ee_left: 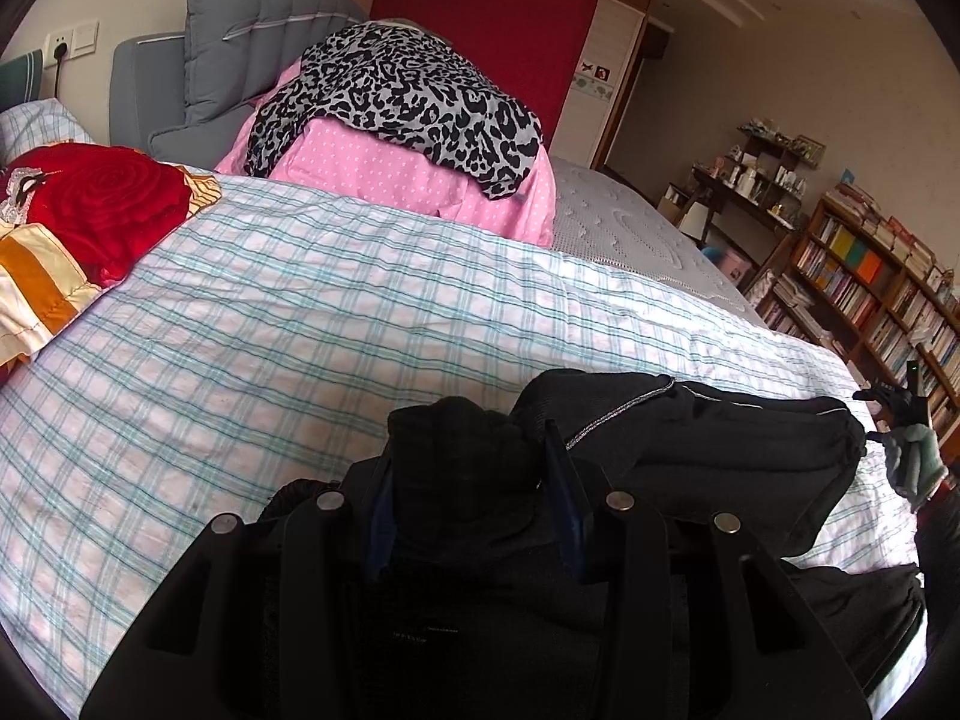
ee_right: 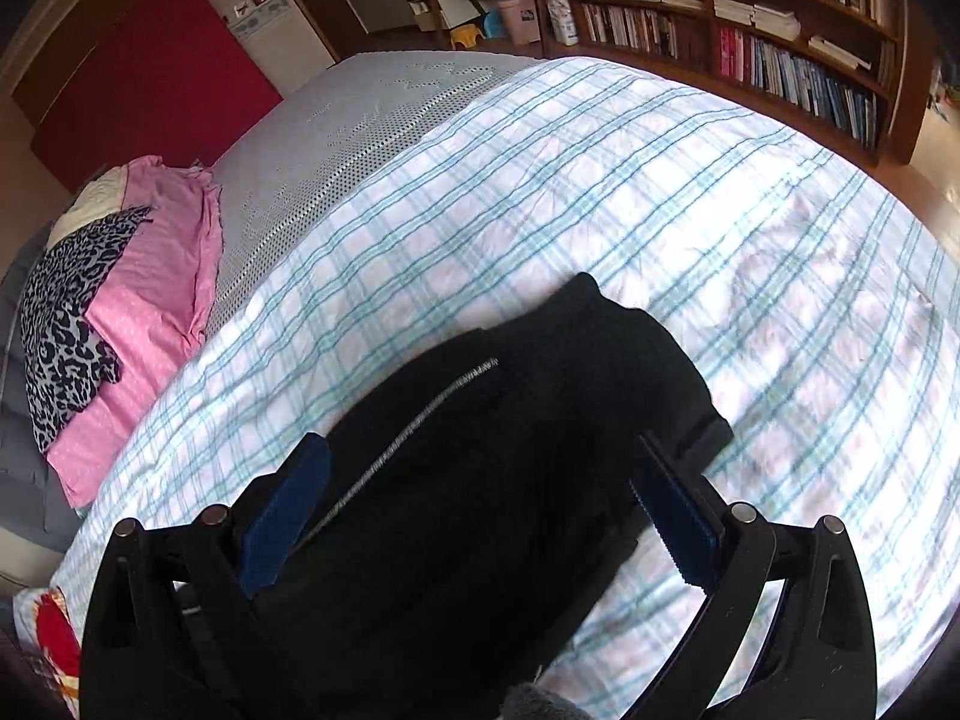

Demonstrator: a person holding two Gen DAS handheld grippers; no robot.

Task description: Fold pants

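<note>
Black pants (ee_left: 720, 444) lie partly folded on the plaid bed cover (ee_left: 300, 300), with a silver seam line running across them. My left gripper (ee_left: 474, 480) is shut on a bunched fold of the pants, which stands up between its blue pads. In the right wrist view the pants (ee_right: 510, 372) stretch away under my right gripper (ee_right: 480, 498). Its jaws stand wide open, one on each side of the cloth, and the pads (ee_right: 675, 516) do not press on it. A gloved hand (ee_left: 912, 462) shows at the right edge of the left wrist view.
A pink dotted bundle (ee_left: 384, 180) topped with leopard-print cloth (ee_left: 396, 90) sits at the far side of the bed. A red rose cushion (ee_left: 102, 198) lies at the left. Bare grey mattress (ee_left: 618, 222) shows beyond the cover. Bookshelves (ee_left: 870, 276) line the right wall.
</note>
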